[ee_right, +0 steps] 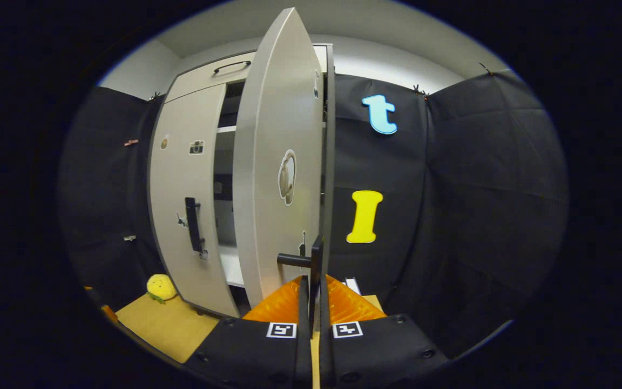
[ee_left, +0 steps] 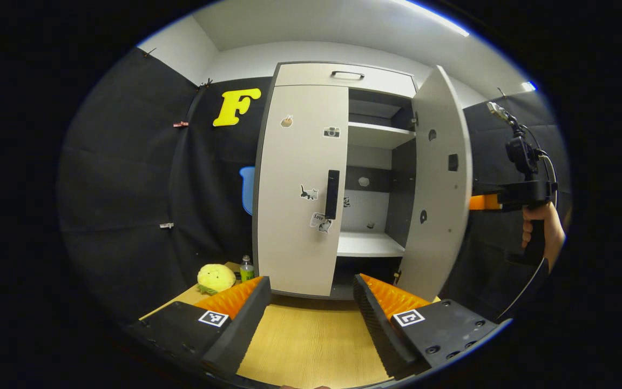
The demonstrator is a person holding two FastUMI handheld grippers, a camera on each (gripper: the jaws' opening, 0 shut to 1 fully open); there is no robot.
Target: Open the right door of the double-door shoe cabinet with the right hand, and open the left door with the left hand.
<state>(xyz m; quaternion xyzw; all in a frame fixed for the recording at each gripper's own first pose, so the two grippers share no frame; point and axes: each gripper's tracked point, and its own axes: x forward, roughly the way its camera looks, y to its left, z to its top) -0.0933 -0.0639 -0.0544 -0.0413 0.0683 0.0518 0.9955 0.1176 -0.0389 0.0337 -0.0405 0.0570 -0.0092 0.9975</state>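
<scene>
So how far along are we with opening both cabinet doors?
Done: the right door is swung wide, shelves showing. In hand: the right hand-held gripper is shut on the right door's handle. Left: the left door is closed, its handle untouched, the left hand-held gripper open short of it.

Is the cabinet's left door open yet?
No, shut. The left door sits flush in the cabinet frame, its handle untouched; the left gripper hangs open, short of it.

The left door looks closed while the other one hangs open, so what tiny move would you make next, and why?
Probably ease the left gripper forward toward the left door's handle. Its fingers are spread and hold nothing, well short of the left door, which is shut. The right door already stands wide, with the right gripper clamped on that door's handle.
</scene>
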